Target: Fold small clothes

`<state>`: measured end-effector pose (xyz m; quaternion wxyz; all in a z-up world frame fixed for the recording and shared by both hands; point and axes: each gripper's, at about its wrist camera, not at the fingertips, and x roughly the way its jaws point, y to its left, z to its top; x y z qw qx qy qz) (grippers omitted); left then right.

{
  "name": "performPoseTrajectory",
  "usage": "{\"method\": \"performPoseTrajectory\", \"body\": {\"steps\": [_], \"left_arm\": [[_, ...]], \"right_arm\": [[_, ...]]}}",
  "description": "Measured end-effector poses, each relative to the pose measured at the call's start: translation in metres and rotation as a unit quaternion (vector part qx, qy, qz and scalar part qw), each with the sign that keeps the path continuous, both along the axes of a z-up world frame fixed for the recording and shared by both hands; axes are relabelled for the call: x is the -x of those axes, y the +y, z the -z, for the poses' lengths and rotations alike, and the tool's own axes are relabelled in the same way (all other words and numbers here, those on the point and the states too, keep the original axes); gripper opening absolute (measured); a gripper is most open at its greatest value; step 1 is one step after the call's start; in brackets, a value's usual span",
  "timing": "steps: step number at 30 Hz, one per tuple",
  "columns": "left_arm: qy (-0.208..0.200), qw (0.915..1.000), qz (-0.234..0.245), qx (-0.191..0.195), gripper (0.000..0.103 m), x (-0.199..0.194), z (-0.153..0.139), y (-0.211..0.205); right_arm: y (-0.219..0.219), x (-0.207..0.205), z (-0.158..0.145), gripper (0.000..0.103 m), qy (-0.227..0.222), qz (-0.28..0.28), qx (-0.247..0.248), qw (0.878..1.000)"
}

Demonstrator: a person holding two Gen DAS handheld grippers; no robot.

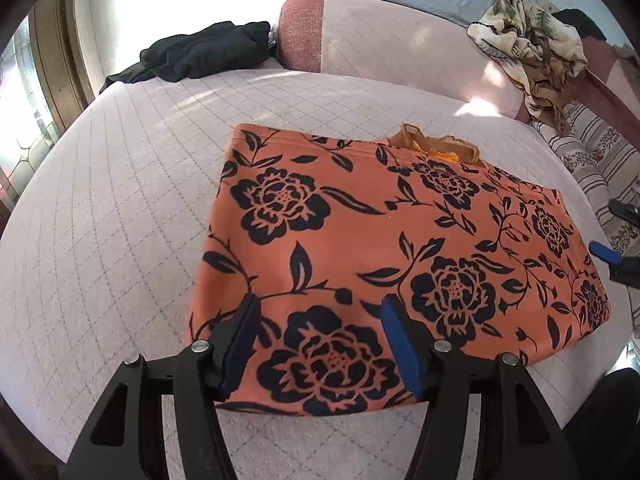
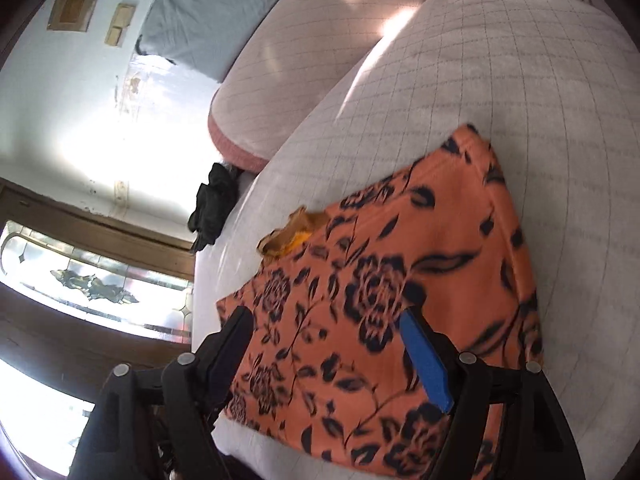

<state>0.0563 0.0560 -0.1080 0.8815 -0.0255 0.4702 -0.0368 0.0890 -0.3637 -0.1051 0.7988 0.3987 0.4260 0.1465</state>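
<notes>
An orange garment with black flowers (image 1: 380,240) lies folded in a rectangle on the pale quilted bed (image 1: 120,220). A brown knit collar (image 1: 436,146) sticks out at its far edge. My left gripper (image 1: 320,306) is open and empty, just above the garment's near edge. My right gripper (image 2: 326,318) is open and empty, over the garment (image 2: 400,280) from its right side, with the view tilted. The collar also shows in the right wrist view (image 2: 290,234). The right gripper's blue fingertips (image 1: 604,252) show at the garment's right edge in the left wrist view.
A black garment (image 1: 200,54) lies at the bed's far left corner, next to a pink bolster (image 1: 400,40). A crumpled floral cloth (image 1: 532,52) lies at the back right. A striped cover (image 1: 592,160) is on the right. A window (image 2: 92,280) is beyond the bed.
</notes>
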Motion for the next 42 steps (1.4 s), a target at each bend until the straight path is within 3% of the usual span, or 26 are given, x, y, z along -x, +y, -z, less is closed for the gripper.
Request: {"method": "performPoseTrajectory", "body": {"steps": [3,4,5,7,9,11,13,14,15,16,21,23,24,25,27,33,36,38,39,40,42], "left_arm": [[0.034,0.9993,-0.01,-0.005,0.063,-0.006,0.023,0.009],[0.03,0.9994,-0.005,-0.017,0.063,-0.005,0.023,0.006],[0.026,0.9992,0.0,-0.031,0.063,-0.003,0.018,0.002],[0.007,0.9994,0.002,-0.033,0.063,0.006,0.003,-0.002],[-0.01,0.9997,0.001,-0.021,0.063,0.012,-0.007,-0.001],[-0.001,0.9994,-0.013,-0.032,0.063,0.012,-0.002,0.002],[0.046,0.9977,-0.034,-0.036,0.063,0.006,0.019,0.012],[0.051,0.9977,-0.034,-0.03,0.063,0.006,0.025,0.015],[0.04,0.9981,-0.03,-0.036,0.063,0.01,0.021,0.013],[0.039,0.9977,-0.029,-0.046,0.063,0.013,0.016,0.01],[0.02,0.9986,-0.043,-0.025,0.063,0.017,-0.002,0.012],[0.039,0.9971,-0.057,-0.031,0.063,0.009,0.008,0.017],[0.056,0.9957,-0.066,-0.034,0.063,0.006,0.015,0.02],[0.058,0.9953,-0.071,-0.031,0.063,0.007,0.018,0.023],[0.051,0.9958,-0.07,-0.028,0.063,0.01,0.014,0.027],[0.056,0.9949,-0.082,-0.018,0.063,0.007,0.019,0.036],[0.056,0.9948,-0.085,-0.012,0.064,0.005,0.02,0.037],[0.056,0.9948,-0.084,-0.014,0.064,0.006,0.02,0.038],[0.056,0.9948,-0.084,-0.015,0.065,0.008,0.019,0.038],[0.056,0.9948,-0.084,-0.015,0.065,0.009,0.019,0.039],[0.057,0.9946,-0.086,-0.015,0.067,0.01,0.02,0.04]], "right_arm": [[0.007,0.029,0.023,0.083,0.013,0.001,0.012,1.0],[0.003,0.032,0.038,0.079,0.04,0.011,0.032,0.999],[-0.003,0.035,0.05,0.074,0.06,0.028,0.02,0.998],[-0.012,0.049,0.039,0.074,0.045,0.051,-0.004,0.998],[-0.007,0.06,0.016,0.079,0.004,0.043,0.014,0.999],[-0.003,0.068,0.009,0.084,-0.016,0.029,0.009,0.999],[-0.009,0.069,0.026,0.086,0.012,0.039,0.028,0.999],[-0.017,0.069,0.042,0.085,0.049,0.056,0.036,0.997],[-0.025,0.071,0.054,0.081,0.062,0.07,0.003,0.996],[-0.031,0.076,0.05,0.081,0.051,0.081,-0.019,0.995],[-0.016,0.082,0.011,0.084,-0.019,0.033,-0.009,0.999],[-0.012,0.074,0.026,0.085,0.002,0.032,0.017,0.999],[-0.017,0.071,0.045,0.083,0.05,0.047,0.027,0.997],[-0.024,0.074,0.056,0.081,0.064,0.062,0.0,0.996],[-0.027,0.077,0.041,0.081,0.041,0.07,-0.008,0.997],[-0.008,0.024,-0.007,0.082,-0.008,0.026,0.025,0.999],[-0.015,-0.022,0.011,0.084,0.016,0.031,0.017,0.999],[-0.025,-0.047,0.04,0.084,0.069,0.05,0.019,0.996],[-0.03,-0.054,0.05,0.084,0.077,0.061,-0.007,0.995],[-0.033,-0.054,0.049,0.084,0.078,0.078,-0.02,0.994],[-0.024,-0.059,0.031,0.085,0.064,0.058,0.01,0.996]]}}
